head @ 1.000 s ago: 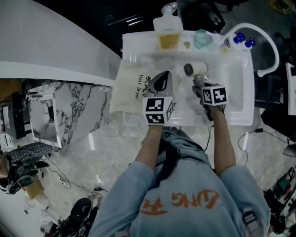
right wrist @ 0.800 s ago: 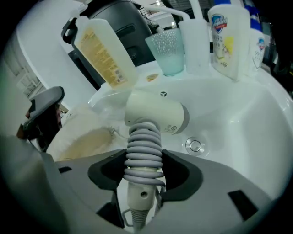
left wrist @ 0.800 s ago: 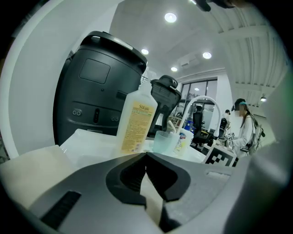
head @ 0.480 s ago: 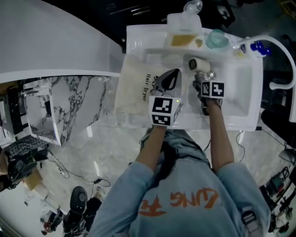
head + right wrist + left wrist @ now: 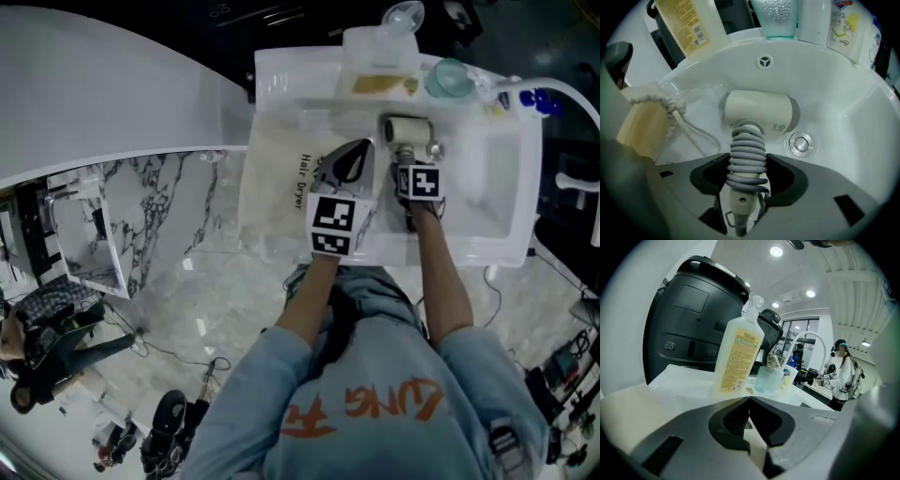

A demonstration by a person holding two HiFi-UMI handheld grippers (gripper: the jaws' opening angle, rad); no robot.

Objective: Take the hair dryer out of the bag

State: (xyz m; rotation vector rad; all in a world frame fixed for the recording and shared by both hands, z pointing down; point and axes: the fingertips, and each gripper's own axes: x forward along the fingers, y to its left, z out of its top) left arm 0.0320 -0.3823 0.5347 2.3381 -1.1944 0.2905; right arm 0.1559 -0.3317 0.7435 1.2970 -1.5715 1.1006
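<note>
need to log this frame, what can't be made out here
- hair dryer plug: right gripper view, hidden behind the cord-wrapped handle or past the bottom edge
- inside of the drawstring bag: head view, the left gripper lies over its mouth
- label print on the pump bottle: left gripper view, too small

The rear rim of the sink (image 5: 527, 187) is lined by a bottle (image 5: 378, 58), a cup (image 5: 448, 78) and a tube (image 5: 844, 21), and its right side is arched over by the faucet (image 5: 806, 335). The basin's left is taken up by the bag (image 5: 277, 183) and its drawstring (image 5: 689, 129), the middle by the hair dryer (image 5: 759, 110). Open room is left around the drain (image 5: 801, 144).
</note>
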